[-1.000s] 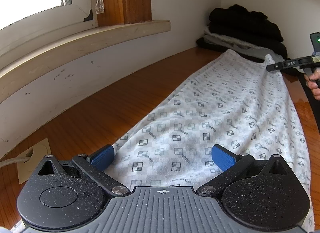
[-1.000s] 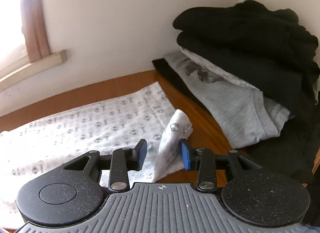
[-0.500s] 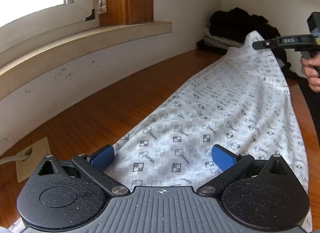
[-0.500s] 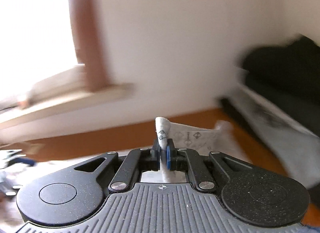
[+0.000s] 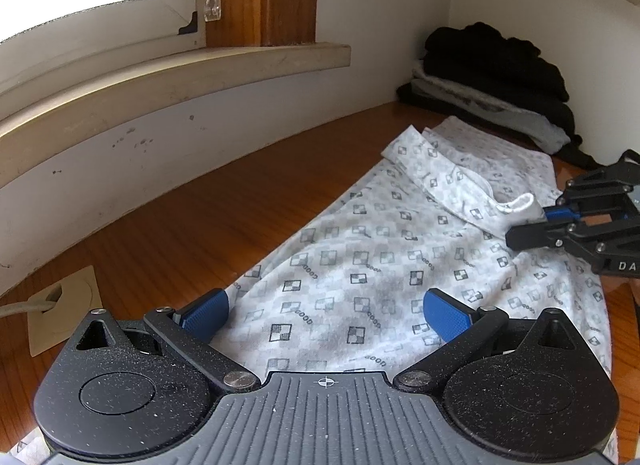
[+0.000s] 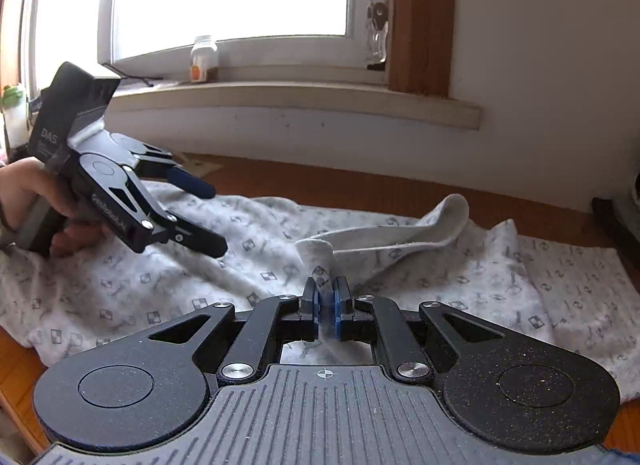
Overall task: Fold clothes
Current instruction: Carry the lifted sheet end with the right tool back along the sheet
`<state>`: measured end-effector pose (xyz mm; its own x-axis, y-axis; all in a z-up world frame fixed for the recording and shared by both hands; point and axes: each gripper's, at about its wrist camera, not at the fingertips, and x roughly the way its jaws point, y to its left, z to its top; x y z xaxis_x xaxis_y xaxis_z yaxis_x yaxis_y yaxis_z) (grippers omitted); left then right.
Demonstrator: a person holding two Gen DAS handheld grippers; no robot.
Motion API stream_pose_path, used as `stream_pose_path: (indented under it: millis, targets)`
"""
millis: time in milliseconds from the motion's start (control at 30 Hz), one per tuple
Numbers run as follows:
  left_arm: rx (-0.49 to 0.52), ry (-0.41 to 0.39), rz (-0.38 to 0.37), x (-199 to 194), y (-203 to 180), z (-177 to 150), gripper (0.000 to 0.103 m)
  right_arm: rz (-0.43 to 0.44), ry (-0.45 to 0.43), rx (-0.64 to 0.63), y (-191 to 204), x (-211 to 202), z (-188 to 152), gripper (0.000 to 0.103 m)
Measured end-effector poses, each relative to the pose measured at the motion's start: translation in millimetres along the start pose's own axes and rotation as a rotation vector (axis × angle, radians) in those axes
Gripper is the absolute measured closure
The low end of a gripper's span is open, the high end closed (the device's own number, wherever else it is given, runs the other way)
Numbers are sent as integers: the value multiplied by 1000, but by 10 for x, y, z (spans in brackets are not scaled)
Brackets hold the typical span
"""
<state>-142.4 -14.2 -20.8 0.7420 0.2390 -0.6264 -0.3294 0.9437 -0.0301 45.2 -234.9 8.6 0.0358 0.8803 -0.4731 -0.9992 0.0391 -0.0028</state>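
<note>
A white garment with a small grey checker print [image 5: 352,265] lies lengthwise on the wooden table [image 5: 192,233]. My left gripper [image 5: 324,313] hangs open over its near end, blue pads apart on either side of the cloth and nothing between them. My right gripper [image 6: 326,301] is shut on the garment's hem, a white band that loops up in front of it. The far end is folded back over the body of the garment [image 6: 120,289]. In the right wrist view, a hand holds the left gripper [image 6: 210,221] open above the cloth. The right gripper [image 5: 534,221] enters from the right in the left wrist view.
A pile of folded black and grey clothes [image 5: 492,77] sits in the far corner against the wall. A window sill [image 5: 200,69] runs along the table's left side, with a jar [image 6: 204,59] on it. A socket plate with a cable [image 5: 64,309] lies near the left gripper.
My right gripper shut on the garment's far end, lifted it and carried it back over the garment toward the left gripper. The left gripper stayed open in place.
</note>
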Motion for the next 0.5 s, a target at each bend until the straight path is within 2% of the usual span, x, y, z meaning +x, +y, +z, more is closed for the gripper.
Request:
stream_pose_path:
  millis: [233,400,500]
  targets:
    - [54,44,55,29,-133,113,0,20,29,26,-43,77,-12,90]
    - [76,-12,34,49,-428,564,0,111,-5,161,-269,74,-23,90]
    - [83,-13,14,283,-592,834,0,156,-6,237,-396,92,-30,90]
